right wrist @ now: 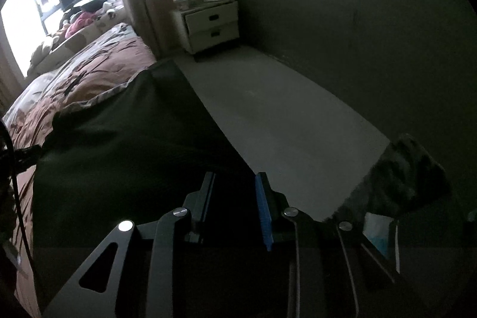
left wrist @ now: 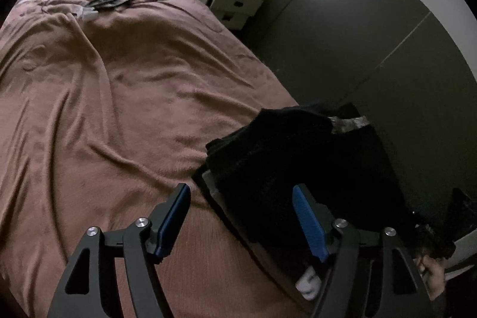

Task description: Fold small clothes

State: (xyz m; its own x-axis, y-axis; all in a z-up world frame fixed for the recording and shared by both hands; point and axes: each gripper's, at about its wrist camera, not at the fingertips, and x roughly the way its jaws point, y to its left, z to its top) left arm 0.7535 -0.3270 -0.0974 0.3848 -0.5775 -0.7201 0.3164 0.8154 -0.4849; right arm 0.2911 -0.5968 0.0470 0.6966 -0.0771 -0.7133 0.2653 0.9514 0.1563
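Note:
A dark, near-black small garment [left wrist: 298, 157] lies at the right edge of the bed on a brown blanket [left wrist: 119, 109]. My left gripper [left wrist: 241, 198] is open and empty, with its jaws wide apart above the garment's near left edge. In the right wrist view the same dark garment [right wrist: 128, 145] with a pale hem fills the lower left. My right gripper [right wrist: 234, 186] has its jaws partly closed around dark cloth; whether they pinch it is hard to tell in the dim light.
A white two-drawer nightstand [right wrist: 211, 25] stands by the dark wall beyond the bed. Grey floor [right wrist: 283, 121] runs along the bed's right side. Cables and a dark item [left wrist: 113, 0] lie on the far blanket. A bright window [right wrist: 21, 19] is at far left.

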